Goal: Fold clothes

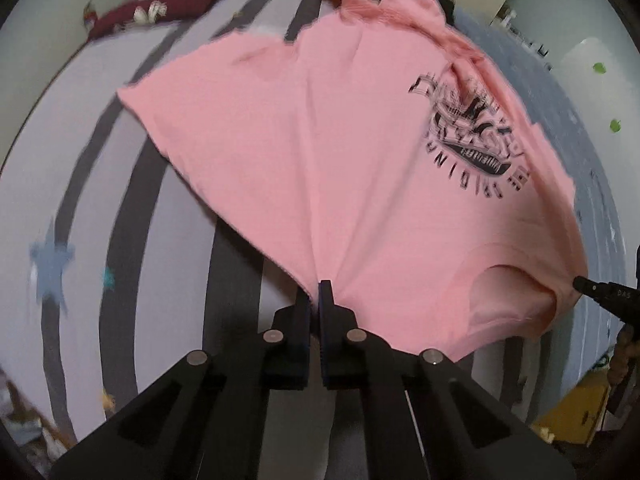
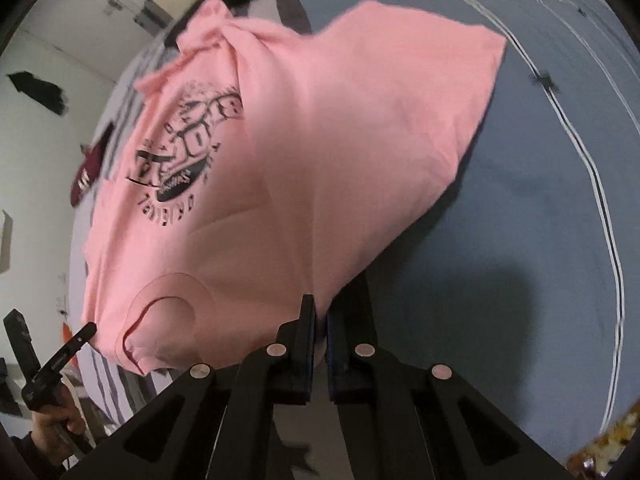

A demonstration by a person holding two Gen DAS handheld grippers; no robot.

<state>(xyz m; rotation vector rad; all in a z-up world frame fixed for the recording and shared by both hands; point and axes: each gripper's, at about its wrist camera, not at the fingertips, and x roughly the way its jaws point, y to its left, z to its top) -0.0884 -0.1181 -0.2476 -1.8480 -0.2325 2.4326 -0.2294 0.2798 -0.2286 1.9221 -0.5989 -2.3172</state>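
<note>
- Left wrist view: left gripper (image 1: 316,292) clamped tight on the pink shirt (image 1: 320,160), pinching a shoulder edge just beside the collar (image 1: 508,292).
- Shirt hanging lifted over the bed (image 1: 180,240), fanning out from the pinch, far end bunched up near the top of the frame.
- Black print (image 1: 472,132) upside down on the right half, blurry, letters not readable.
- Grey-striped sheet underneath, couple of blue stars (image 1: 50,264) on it, dark red cushion (image 1: 152,12) way up at the back.
- Tip of the right gripper (image 1: 588,285) poking in at the right edge, touching the other shoulder.
- Right wrist view: right gripper (image 2: 318,316) closed on the shirt (image 2: 340,160) too, cloth squeezed between the pads, collar (image 2: 172,304) just left of it.
- Sleeve (image 2: 440,64) spread out over the blue-grey blanket (image 2: 520,240), print (image 2: 180,156) off to the left.
- Left gripper (image 2: 86,330) down in the bottom left corner, tip against the shirt edge, hand (image 2: 52,420) wrapped round its handle.
</note>
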